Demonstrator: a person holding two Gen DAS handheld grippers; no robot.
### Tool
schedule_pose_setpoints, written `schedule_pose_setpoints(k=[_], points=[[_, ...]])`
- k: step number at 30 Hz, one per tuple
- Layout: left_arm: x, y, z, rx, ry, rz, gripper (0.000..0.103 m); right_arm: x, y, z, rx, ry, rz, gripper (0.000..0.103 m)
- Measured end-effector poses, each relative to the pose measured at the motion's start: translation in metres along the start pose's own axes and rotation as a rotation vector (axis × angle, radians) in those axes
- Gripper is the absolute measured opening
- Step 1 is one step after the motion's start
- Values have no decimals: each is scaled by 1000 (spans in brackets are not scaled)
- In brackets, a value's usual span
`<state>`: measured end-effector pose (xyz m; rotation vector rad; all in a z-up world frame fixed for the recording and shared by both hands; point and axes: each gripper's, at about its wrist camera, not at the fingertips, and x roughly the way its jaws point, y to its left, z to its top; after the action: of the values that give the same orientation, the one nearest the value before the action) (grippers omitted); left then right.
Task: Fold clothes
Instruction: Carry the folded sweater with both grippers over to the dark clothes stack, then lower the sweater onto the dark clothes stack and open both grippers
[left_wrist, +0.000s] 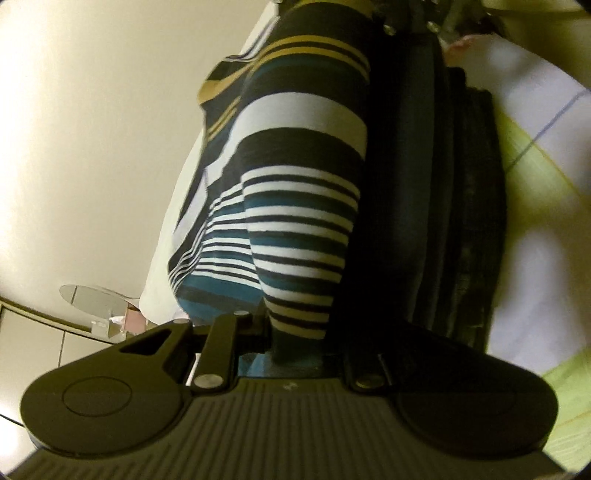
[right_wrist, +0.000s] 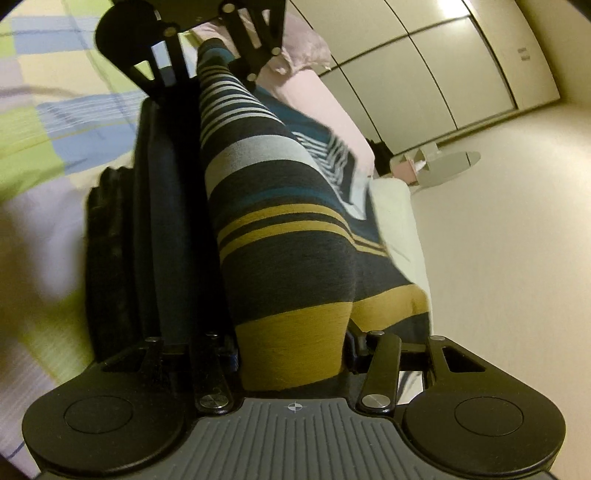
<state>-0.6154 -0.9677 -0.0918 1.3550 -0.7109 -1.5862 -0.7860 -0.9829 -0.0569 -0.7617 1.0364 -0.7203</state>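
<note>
Left wrist view, near to far: left gripper (left_wrist: 295, 339) clenched on one end of a striped garment (left_wrist: 303, 177), cloth pinched just ahead of the camera. Beyond the pinch, stripes running away in a taut band toward the top edge, where dark metal parts of the other tool show faintly. Just right of the band, a dark stack of folded clothes (left_wrist: 465, 206) lying on a checked bedspread (left_wrist: 546, 155). Left of the band, the white edge of the bed, then pale floor.

Right wrist view, near to far: right gripper (right_wrist: 291, 365) grasping the opposite end at its mustard stripe, jaws pressed onto the cloth. Same garment stretching straight ahead to the far tool at the top edge. Long axis thus lying directly between the two grippers, each holding an end, neither nearer the middle than the other. Slack part of the garment drooping over the bed's edge on the right; dark stack just to the left, seemingly touching or nearly so.

Count: one striped garment, one dark stack, two grippers. Likely next: bringing the held edge across, toward the stack or down onto the bedspread.
</note>
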Motion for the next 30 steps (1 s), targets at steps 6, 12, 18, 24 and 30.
schedule_pose_setpoints(k=[6,12,18,24,30], points=[[4,15,-3,7,19,13,19,16,-7,1,-88,22,-69,56],[-10,31,-15,10,18,-1,22,19,-3,-24,-77,59,-77,57],[-19,46,-19,6,24,-18,18,7,2,-39,-45,92,-62,57],[-17,53,25,-41,12,31,12,4,-15,-35,63,114,-7,27],[-28,41,27,-31,14,0,12,-29,-22,-25,114,81,-29,25]])
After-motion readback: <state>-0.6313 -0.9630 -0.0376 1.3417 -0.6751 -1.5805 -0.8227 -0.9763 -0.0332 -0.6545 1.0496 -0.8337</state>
